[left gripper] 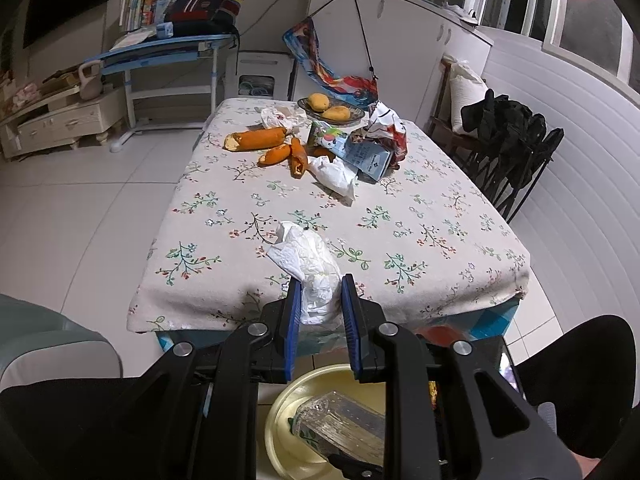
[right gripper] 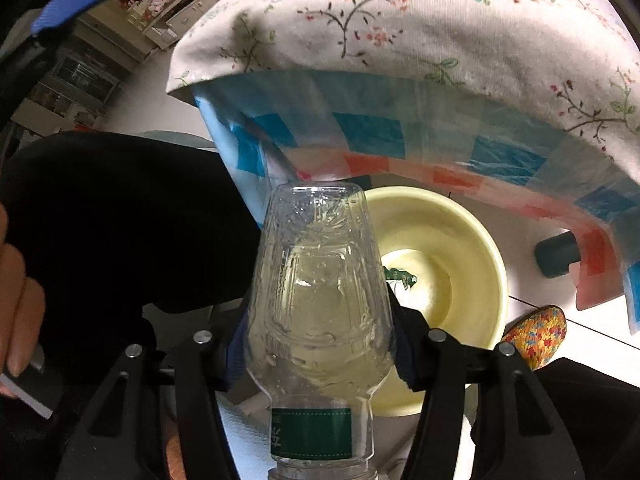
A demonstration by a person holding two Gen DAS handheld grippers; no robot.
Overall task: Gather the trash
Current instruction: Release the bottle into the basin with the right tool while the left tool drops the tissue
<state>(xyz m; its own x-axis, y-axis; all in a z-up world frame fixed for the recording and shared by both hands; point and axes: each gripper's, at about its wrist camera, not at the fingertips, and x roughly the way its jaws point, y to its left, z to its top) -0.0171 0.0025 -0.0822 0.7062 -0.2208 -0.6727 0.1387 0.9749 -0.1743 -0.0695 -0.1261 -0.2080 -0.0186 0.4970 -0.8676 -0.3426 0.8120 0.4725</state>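
Tissue [left gripper: 316,276] sits pinched between my left gripper [left gripper: 320,300] jaws at the counter [left gripper: 420,216] edge (jaws narrow). My right gripper [right gripper: 316,344] jaws clamp a clear bottle [right gripper: 318,288] above the yellow basin [right gripper: 460,248].

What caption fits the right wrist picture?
Right gripper holds a clear plastic bottle above the yellow basin.
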